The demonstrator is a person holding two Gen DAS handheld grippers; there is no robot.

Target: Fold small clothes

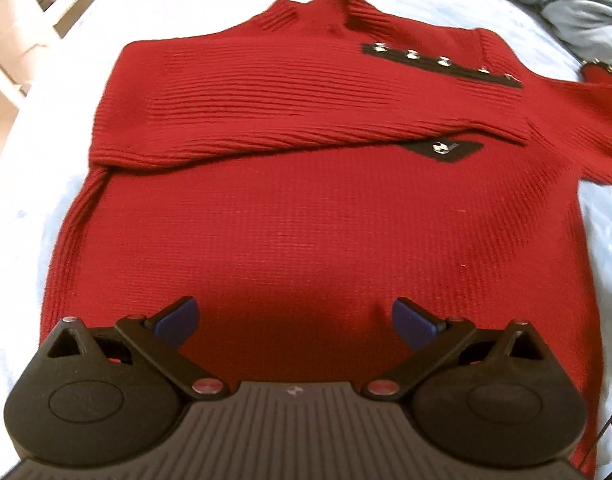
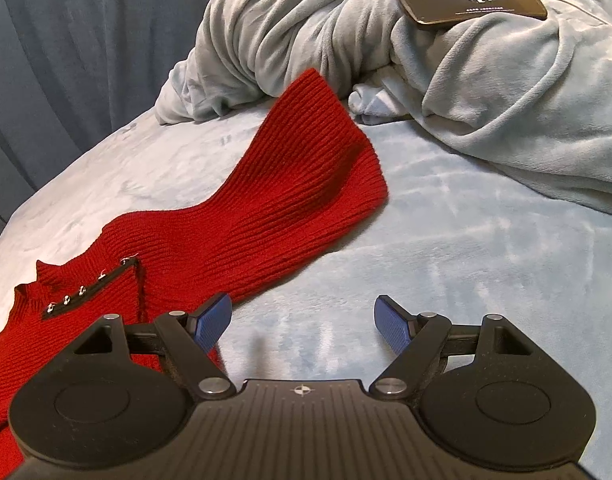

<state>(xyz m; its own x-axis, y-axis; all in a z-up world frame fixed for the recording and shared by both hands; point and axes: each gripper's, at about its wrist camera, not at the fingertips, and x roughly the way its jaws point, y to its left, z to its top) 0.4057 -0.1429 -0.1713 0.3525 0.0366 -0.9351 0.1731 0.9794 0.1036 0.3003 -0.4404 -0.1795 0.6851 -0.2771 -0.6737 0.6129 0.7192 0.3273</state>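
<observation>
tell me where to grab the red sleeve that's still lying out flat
Take the sleeve at its ribbed cuff, the free end. Come down from above with the right gripper, open jaws straddling the cuff's edge: it lies flat on the blanket, so pinch the fabric.

Left claw (image 1: 296, 322): matte black body w/ ribbed grey centre plate, two round side housings, black linkage arms on silver pivot screws, dark blue pads at 10 & 2 o'clock. Right claw (image 2: 302, 326): same build, small compass-like mark on plate, textured blue pads.
</observation>
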